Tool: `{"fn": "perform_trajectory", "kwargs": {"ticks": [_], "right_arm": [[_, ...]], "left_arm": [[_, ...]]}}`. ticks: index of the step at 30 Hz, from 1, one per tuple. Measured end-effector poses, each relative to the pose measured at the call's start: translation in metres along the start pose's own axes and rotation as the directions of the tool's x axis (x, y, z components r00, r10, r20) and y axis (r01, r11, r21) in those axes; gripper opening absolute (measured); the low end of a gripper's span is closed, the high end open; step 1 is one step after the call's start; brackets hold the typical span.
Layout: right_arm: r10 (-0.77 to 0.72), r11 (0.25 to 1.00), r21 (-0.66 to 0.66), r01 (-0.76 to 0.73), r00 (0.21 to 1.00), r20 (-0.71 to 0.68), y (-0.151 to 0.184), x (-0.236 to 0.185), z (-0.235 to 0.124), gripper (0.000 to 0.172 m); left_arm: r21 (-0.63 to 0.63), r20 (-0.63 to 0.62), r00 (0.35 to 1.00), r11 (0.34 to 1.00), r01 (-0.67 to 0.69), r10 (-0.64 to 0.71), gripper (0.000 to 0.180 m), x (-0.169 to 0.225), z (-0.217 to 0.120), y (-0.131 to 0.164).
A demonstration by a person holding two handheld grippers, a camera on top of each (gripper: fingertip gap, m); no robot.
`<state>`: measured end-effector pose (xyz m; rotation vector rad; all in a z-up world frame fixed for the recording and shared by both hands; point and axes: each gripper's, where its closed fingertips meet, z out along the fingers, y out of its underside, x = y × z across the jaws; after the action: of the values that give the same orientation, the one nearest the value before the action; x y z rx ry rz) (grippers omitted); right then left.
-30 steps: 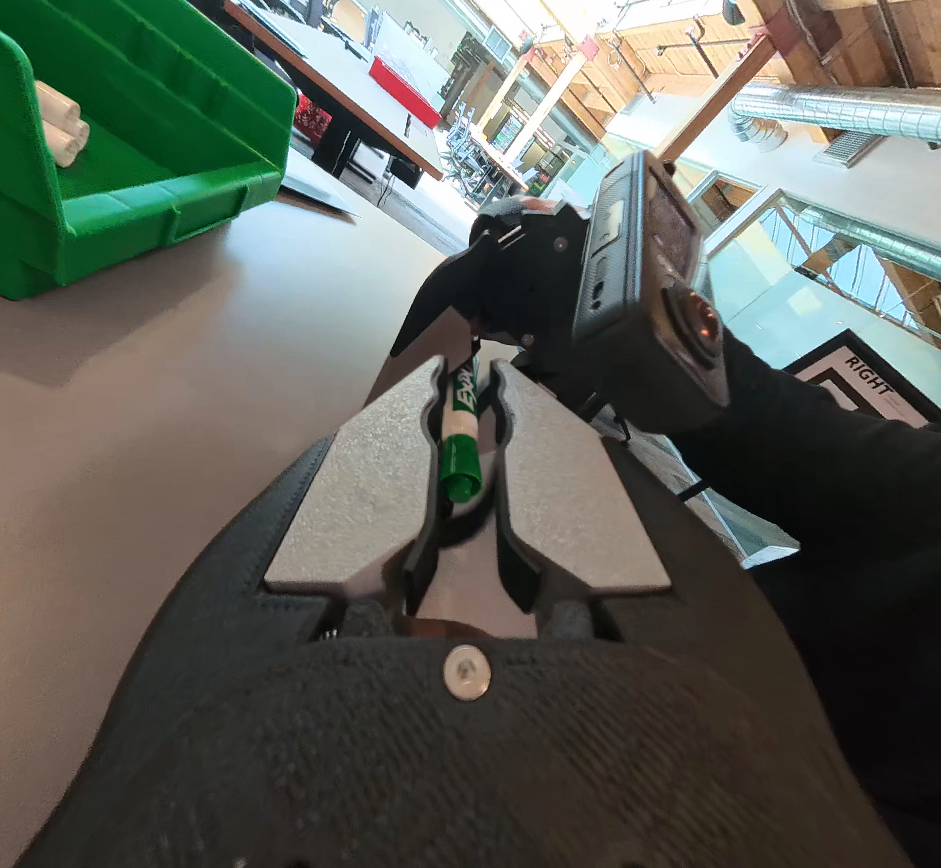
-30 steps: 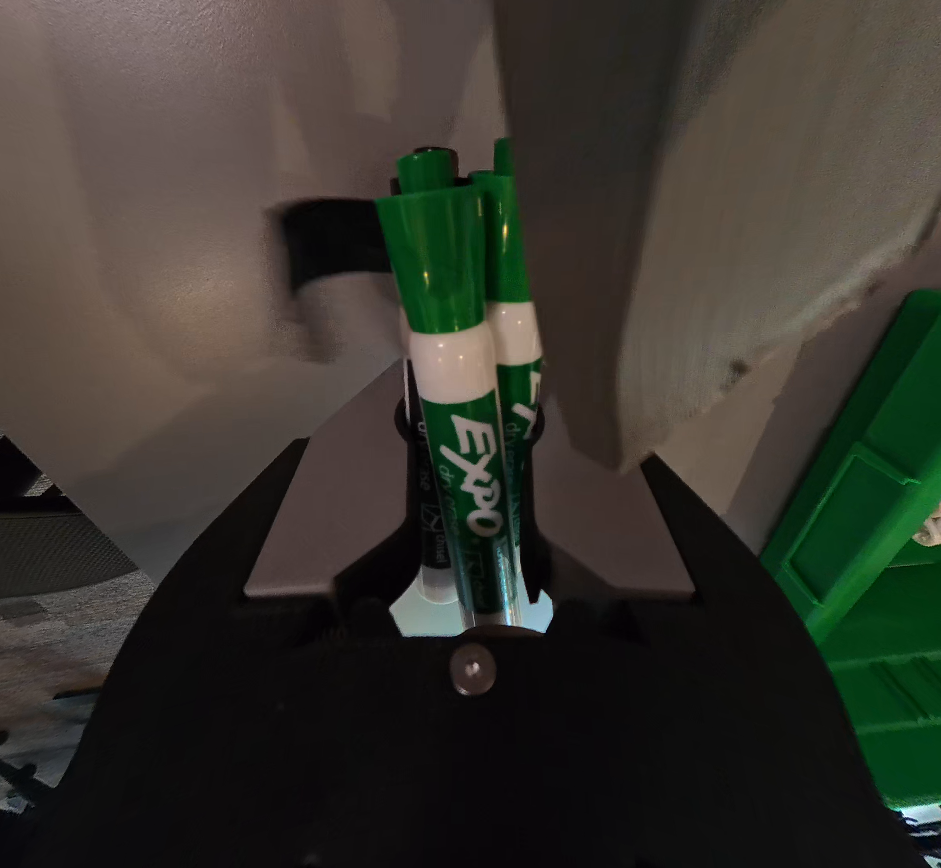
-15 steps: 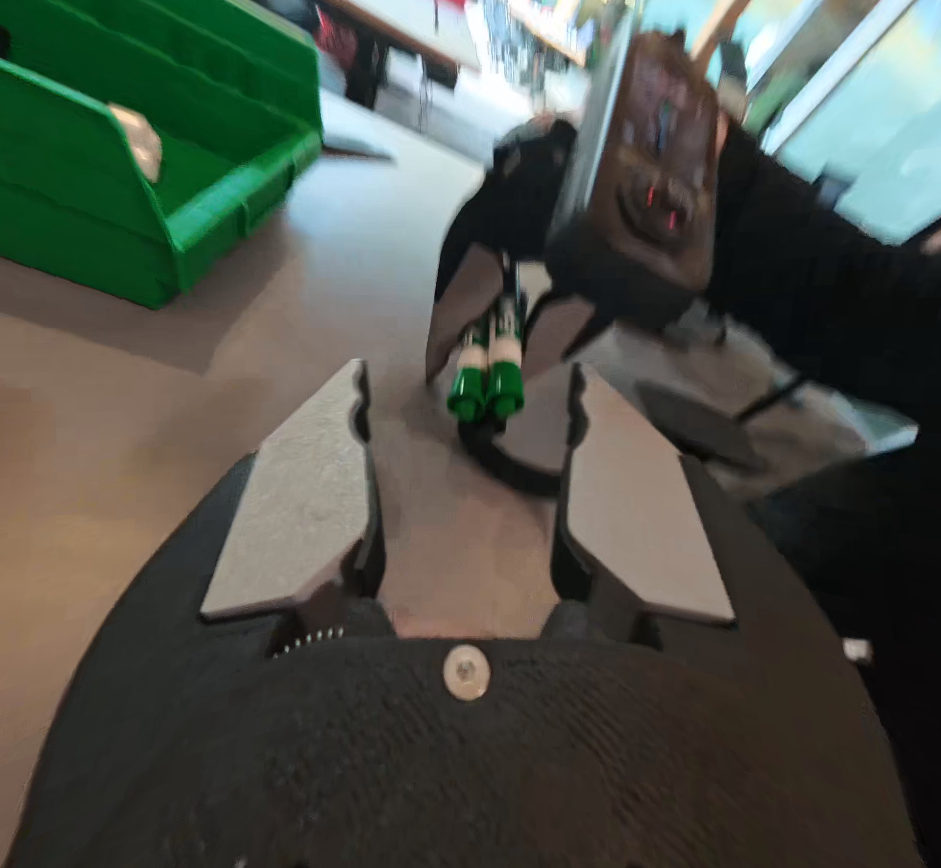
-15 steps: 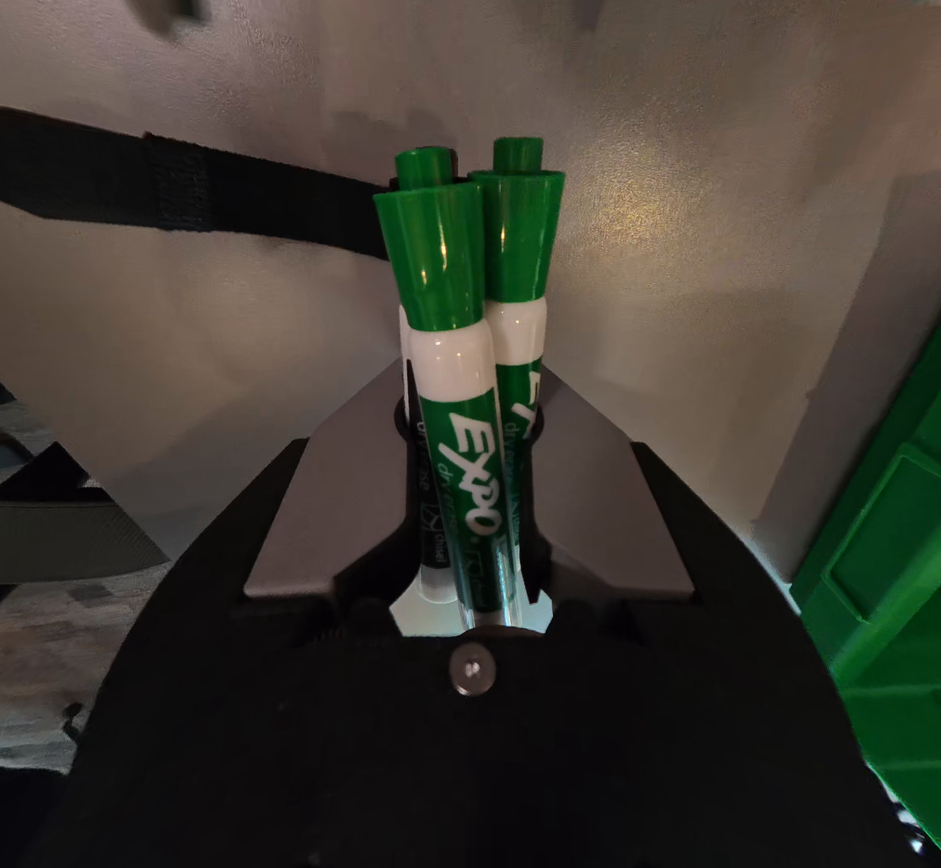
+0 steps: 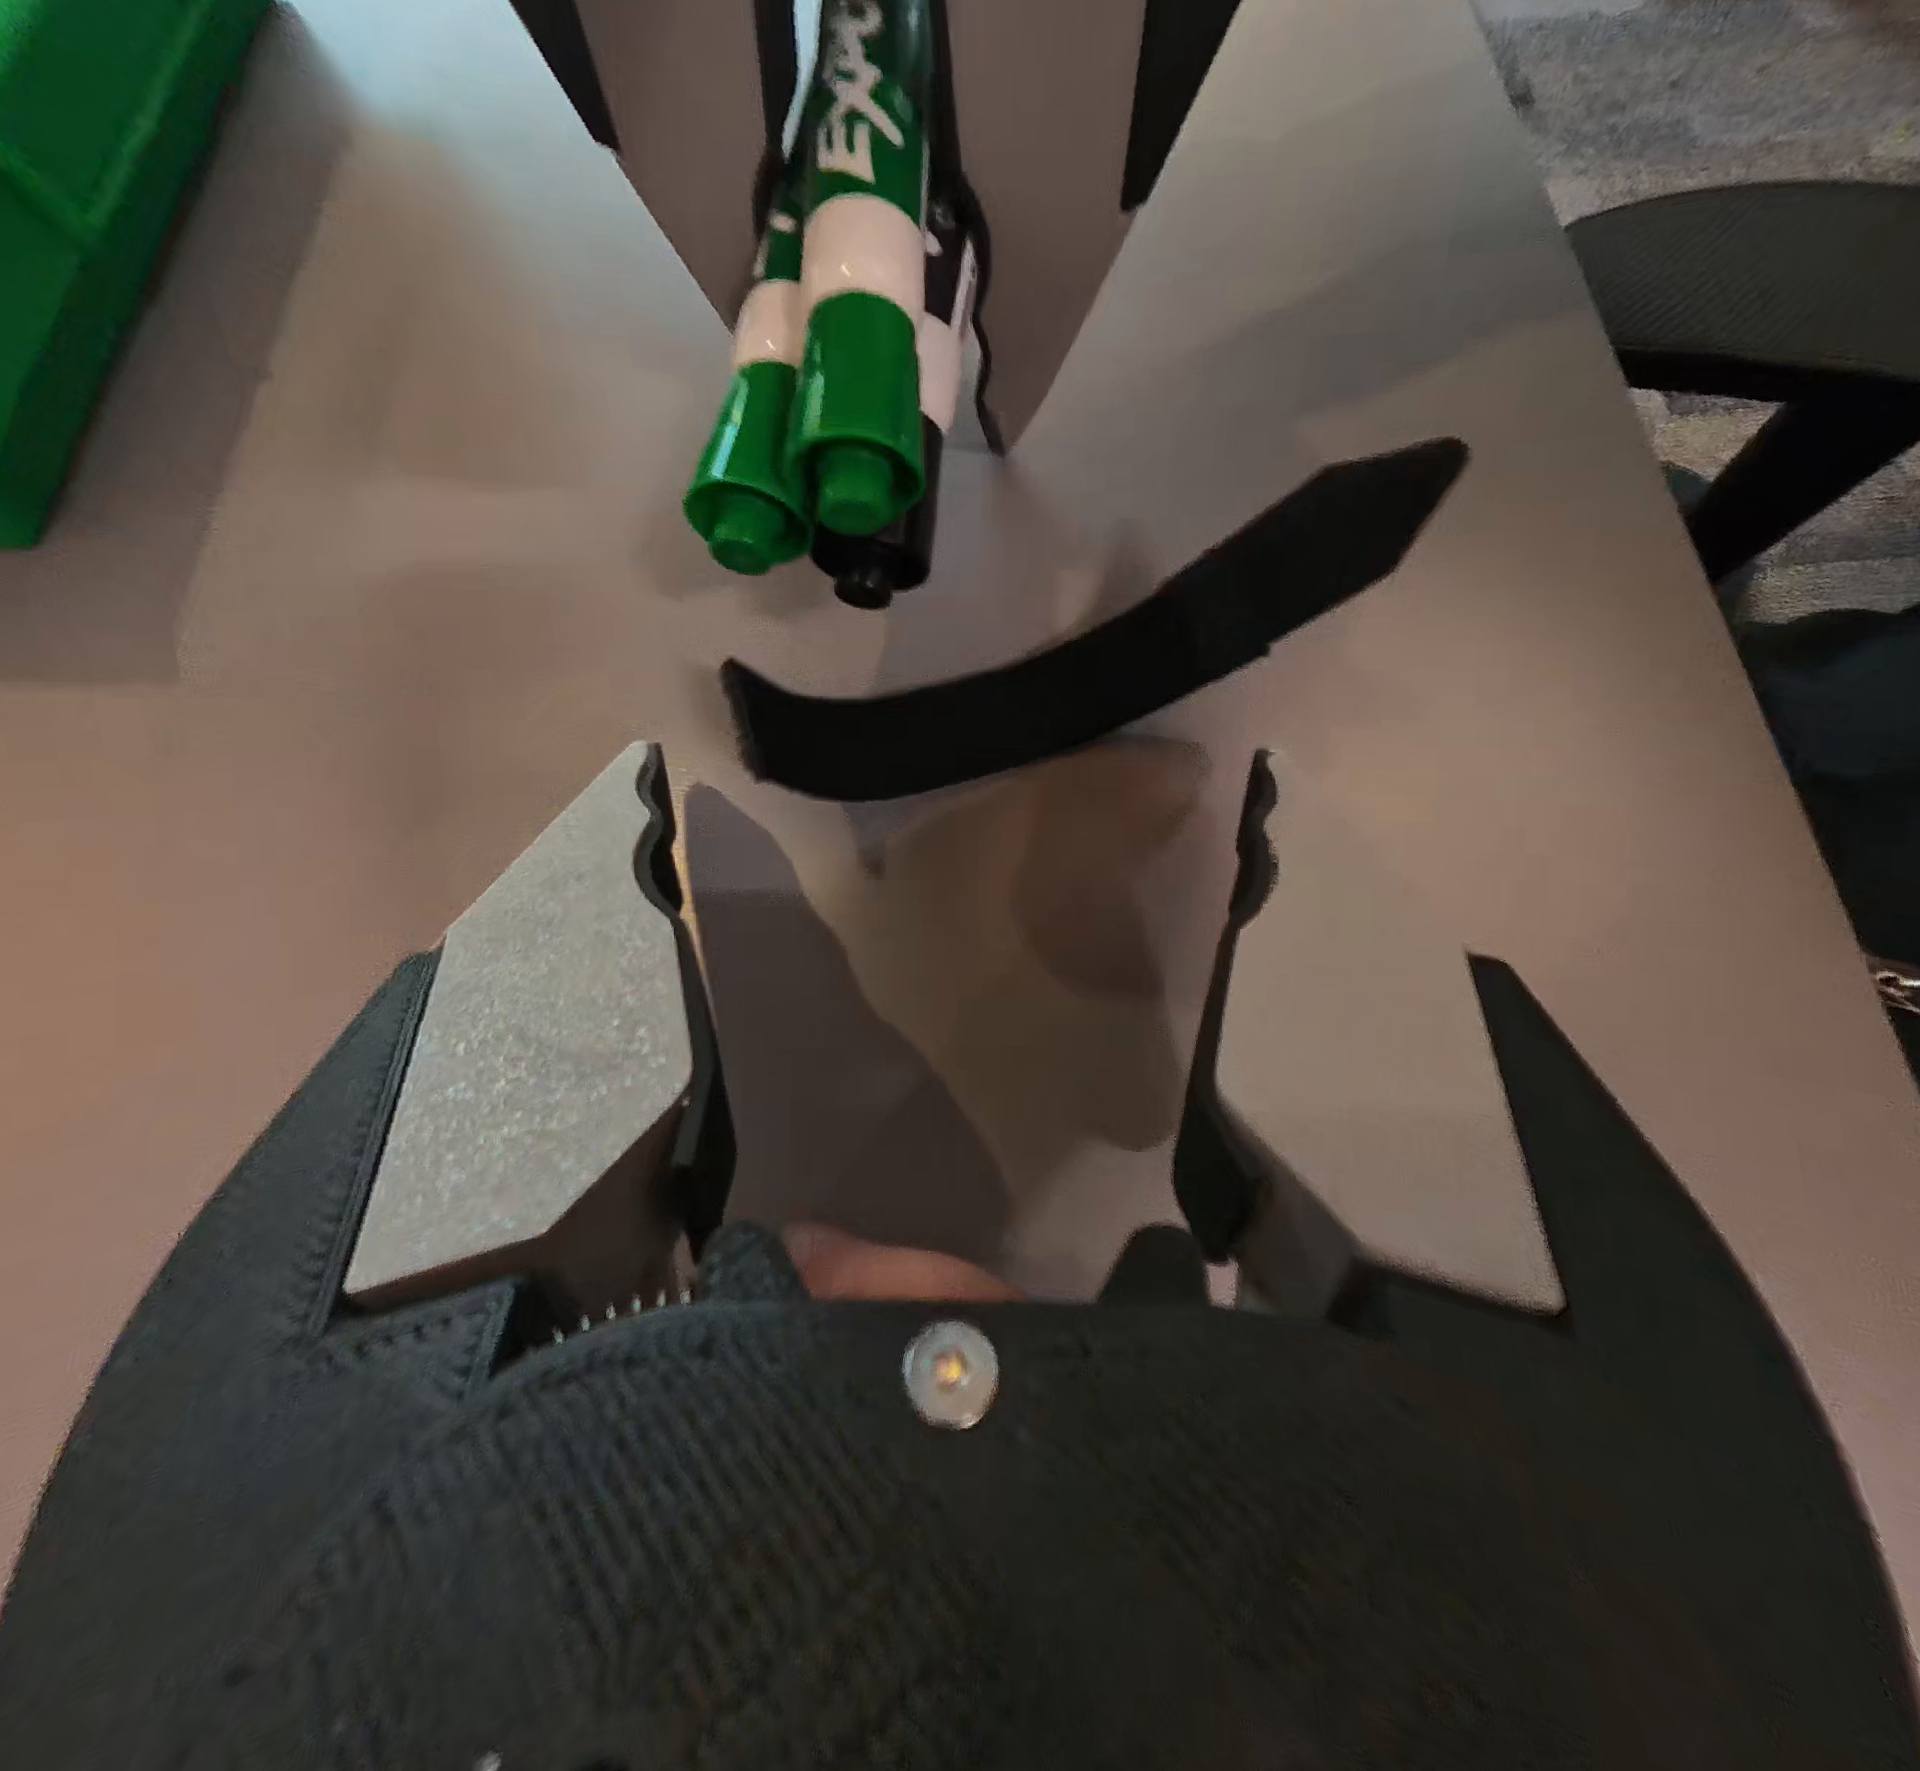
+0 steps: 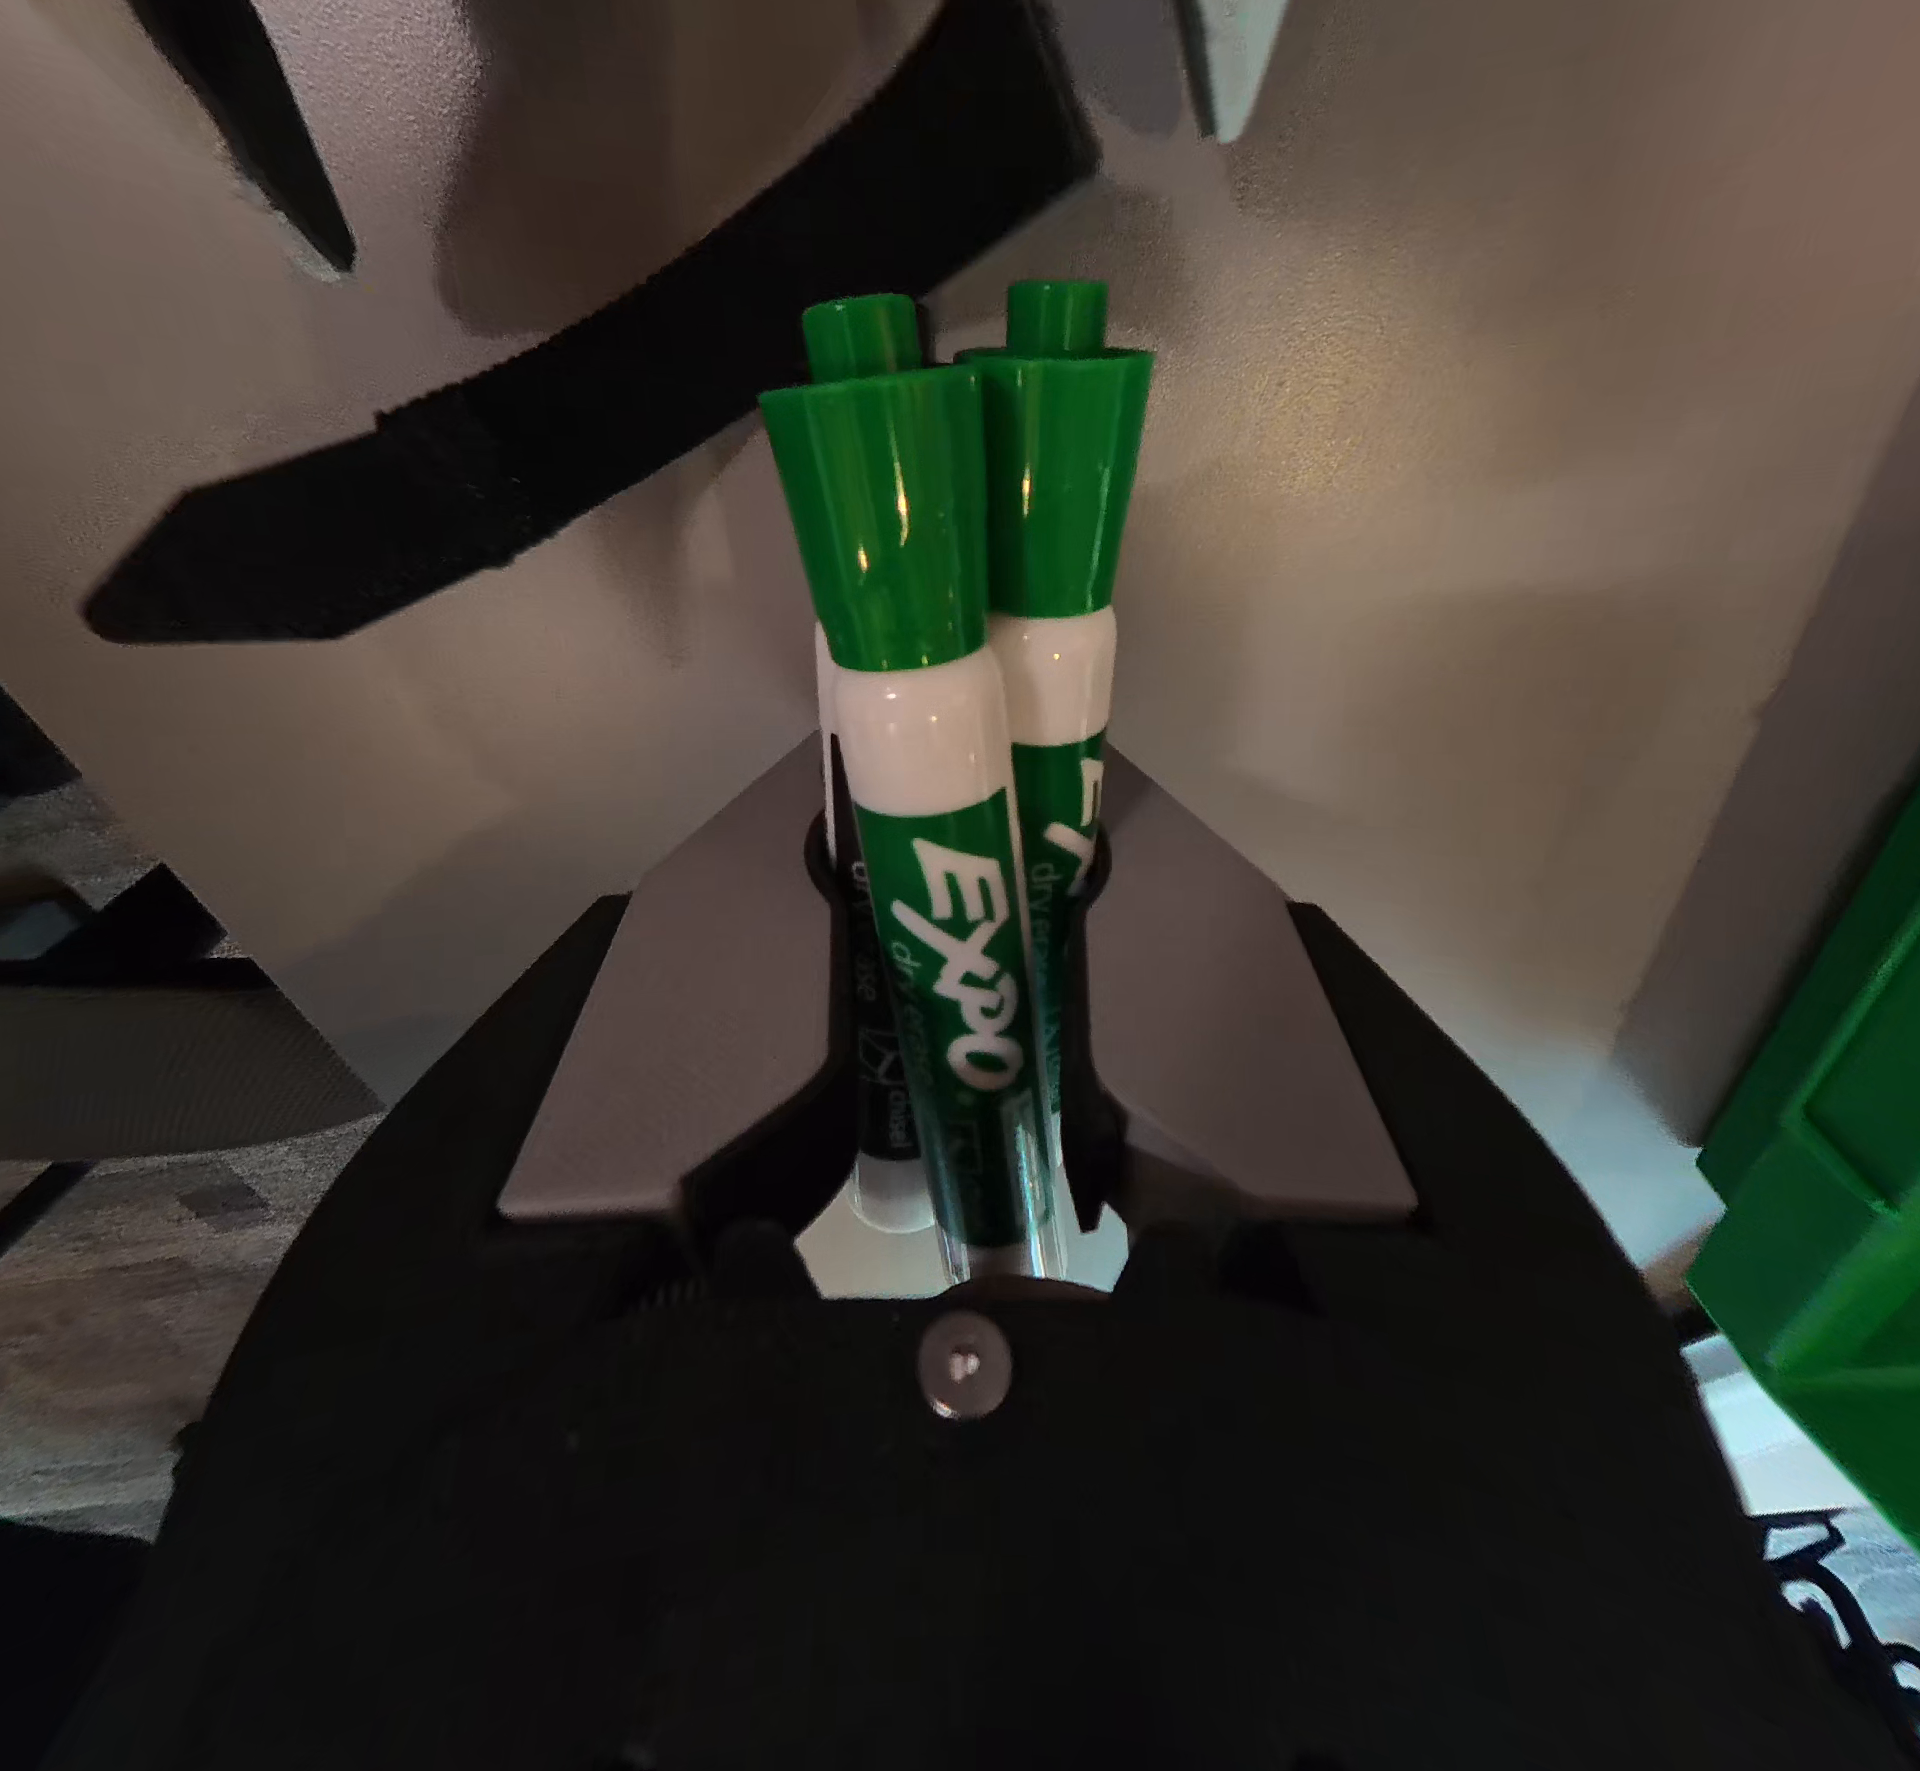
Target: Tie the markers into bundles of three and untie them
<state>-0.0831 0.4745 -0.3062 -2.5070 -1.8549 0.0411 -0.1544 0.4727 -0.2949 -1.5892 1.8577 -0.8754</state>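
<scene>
Left wrist view: left gripper [image 5: 951, 765] has sprung wide, dropping the black strap [image 5: 1091, 672] mid-tabletop [image 5: 312, 786]; right gripper [image 6: 961, 854] clamps three markers [image 6: 914, 786], two green-capped, one black.

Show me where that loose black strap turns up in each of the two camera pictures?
Left wrist view: the black strap lies on the table, middle of the picture, just beyond the wide-open left gripper.
Right wrist view: the strap crosses the upper left, behind the marker caps.
Shared landmark: the markers held in the right gripper.
</scene>
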Motion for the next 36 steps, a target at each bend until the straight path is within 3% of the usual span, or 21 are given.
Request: {"fn": "perform_trajectory", "kwargs": {"ticks": [7,11,13,19,26,32,36], "right_arm": [[-0.005,1.000,0.016,0.005,1.000,-0.009,0.001,-0.001,0.000,0.037],[-0.023,0.999,0.027,0.023,1.000,-0.001,-0.001,-0.004,0.000,0.036],[-0.036,0.999,0.033,0.036,0.999,0.005,-0.004,-0.009,0.000,0.036],[-0.059,0.998,0.003,0.059,0.998,0.006,-0.006,-0.018,0.000,0.037],[-0.039,0.999,-0.007,0.039,0.999,0.005,-0.007,-0.018,0.001,0.036],[-0.031,0.999,-0.009,0.031,1.000,-0.004,-0.007,-0.018,0.001,0.036],[-0.027,1.000,-0.009,0.027,1.000,-0.004,-0.007,-0.018,0.001,0.037]], "left_arm": [[-0.012,0.057,0.996,0.998,0.066,-0.065,0.108,0.011,0.004,0.000],[-0.008,0.066,0.997,0.999,0.050,-0.050,0.098,0.014,-0.001,0.002],[-0.007,0.118,0.992,0.999,0.036,-0.035,0.082,0.000,-0.005,0.004],[0.065,0.256,0.962,0.995,0.077,-0.091,0.065,-0.047,-0.017,0.000],[0.088,0.307,0.949,0.995,0.051,-0.076,0.060,-0.057,-0.021,-0.004],[0.137,0.483,0.871,0.990,0.028,-0.091,0.059,-0.085,-0.039,-0.008],[0.051,0.397,0.910,0.993,0.111,-0.122,0.073,-0.076,-0.036,0.007]]}}
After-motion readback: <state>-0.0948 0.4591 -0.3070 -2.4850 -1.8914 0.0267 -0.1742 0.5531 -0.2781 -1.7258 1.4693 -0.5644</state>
